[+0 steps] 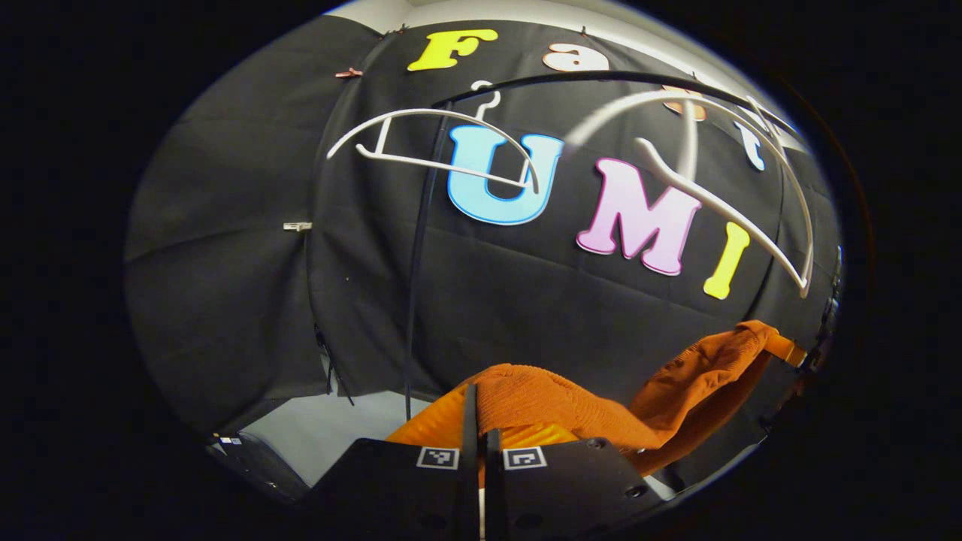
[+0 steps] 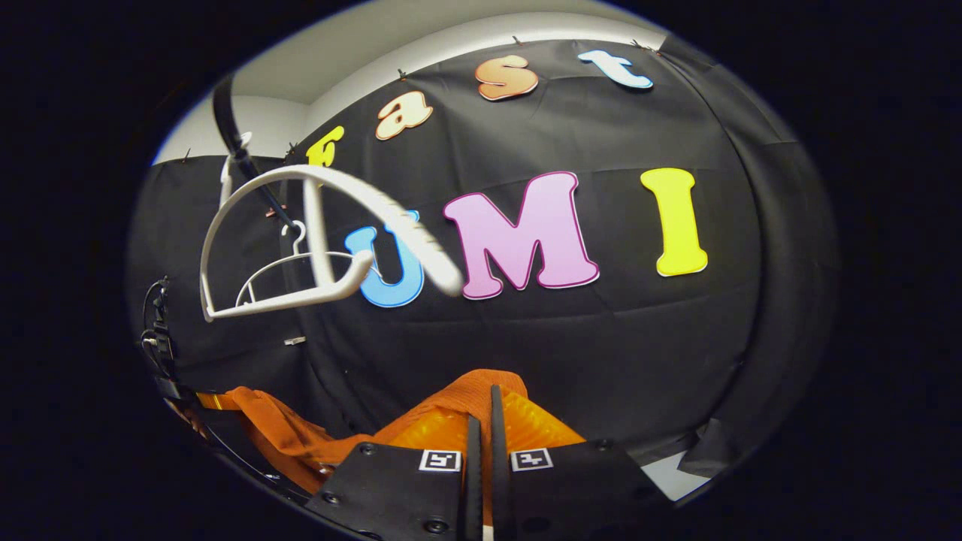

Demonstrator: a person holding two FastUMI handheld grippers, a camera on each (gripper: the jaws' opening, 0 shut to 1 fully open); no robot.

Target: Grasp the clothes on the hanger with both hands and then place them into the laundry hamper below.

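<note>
Pinching orange cloth (image 1: 549,409), the left tool (image 1: 482,443) has its fingers nearly together on a fold; the right tool (image 2: 485,436) grips another fold just as narrowly. Empty white hangers (image 1: 443,146) hang above on the black rail (image 1: 601,77).

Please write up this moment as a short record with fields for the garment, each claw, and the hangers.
garment: orange knitted cloth, off the hangers, stretched between both claws
left claw: closed on one end of the cloth
right claw: closed on the other end
near hanger: white, bare, blurred, on the dark rail
far hanger: white, bare, hanging level
hamper: position cannot be told
</note>
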